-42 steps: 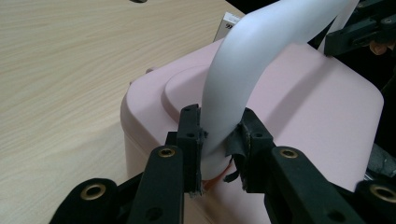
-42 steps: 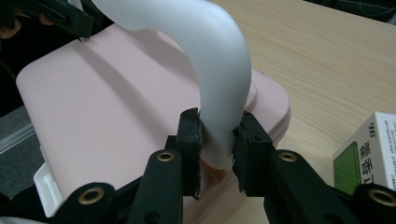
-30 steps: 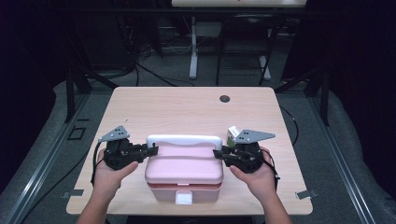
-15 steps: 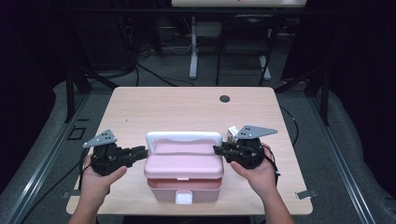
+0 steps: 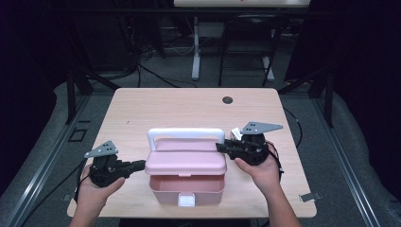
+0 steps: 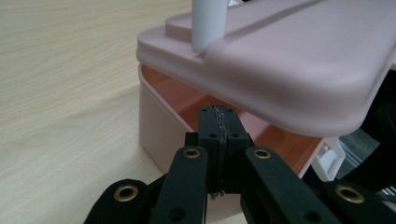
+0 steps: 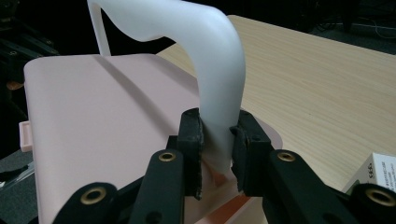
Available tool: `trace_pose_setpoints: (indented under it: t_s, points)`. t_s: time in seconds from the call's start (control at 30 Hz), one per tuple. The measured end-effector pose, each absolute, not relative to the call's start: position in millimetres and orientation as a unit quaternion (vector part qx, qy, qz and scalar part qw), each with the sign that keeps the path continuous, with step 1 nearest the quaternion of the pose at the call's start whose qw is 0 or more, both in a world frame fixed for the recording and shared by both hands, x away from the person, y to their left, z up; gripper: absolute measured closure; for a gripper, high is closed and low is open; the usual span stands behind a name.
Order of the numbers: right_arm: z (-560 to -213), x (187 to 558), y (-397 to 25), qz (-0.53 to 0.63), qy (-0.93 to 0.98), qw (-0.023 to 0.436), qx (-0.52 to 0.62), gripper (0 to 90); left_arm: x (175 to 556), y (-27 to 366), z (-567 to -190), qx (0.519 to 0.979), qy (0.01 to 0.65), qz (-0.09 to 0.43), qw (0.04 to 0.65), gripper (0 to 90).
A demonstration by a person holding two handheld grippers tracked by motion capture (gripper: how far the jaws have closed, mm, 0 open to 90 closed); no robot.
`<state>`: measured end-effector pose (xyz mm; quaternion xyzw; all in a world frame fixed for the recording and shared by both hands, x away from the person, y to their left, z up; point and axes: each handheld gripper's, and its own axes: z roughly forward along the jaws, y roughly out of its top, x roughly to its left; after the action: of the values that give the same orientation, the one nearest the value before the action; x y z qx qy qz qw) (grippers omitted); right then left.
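While the pink box (image 5: 187, 182) sits in the lower middle of the high view, near the front edge of the wooden table (image 5: 189, 106), its lid (image 5: 185, 161) is raised at the front, leaving a gap over the base. A white handle (image 5: 185, 135) stands upright along the rear of the lid, and a white latch (image 5: 186, 200) shows at the front wall of the base.

Right gripper (image 7: 215, 154): its jaws are closed on the near leg of the white handle (image 7: 215, 79), pads pressed against both sides of it, seen at centre of the right gripper view. In the high view this gripper (image 5: 222, 147) meets the right end of the lid, held by a hand (image 5: 260, 172).

Left gripper (image 6: 219, 116): jaws pressed together with nothing between them, tips just under the raised lid's edge (image 6: 299, 79) at the lower centre of the left gripper view; contact with the lid cannot be confirmed. In the high view it (image 5: 140, 164) lies at the lid's left end.

A small white carton (image 7: 379, 175) rests at the lower right of the right gripper view.
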<state>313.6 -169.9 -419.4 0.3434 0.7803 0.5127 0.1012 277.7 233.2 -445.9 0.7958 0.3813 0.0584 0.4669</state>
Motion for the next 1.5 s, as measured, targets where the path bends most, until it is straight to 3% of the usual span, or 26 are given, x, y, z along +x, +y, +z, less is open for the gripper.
trace_pose_setpoints:
  t_s: [0.73,1.17,1.5]
  points:
    - [-421.7,312.5,-169.9,0.511,0.78,0.103,0.347,73.8,269.6,198.1,-449.0,0.829,0.332,0.033,0.45,89.8]
    - [-423.7,313.8,-171.1,0.514,0.774,0.104,0.354,69.9,267.4,199.4,-444.3,0.827,0.33,0.038,0.454,89.7]
    - [-416.1,300.8,-186.1,0.524,0.751,0.147,0.374,68.6,271.4,199.6,-436.0,0.822,0.324,0.046,0.466,89.6]
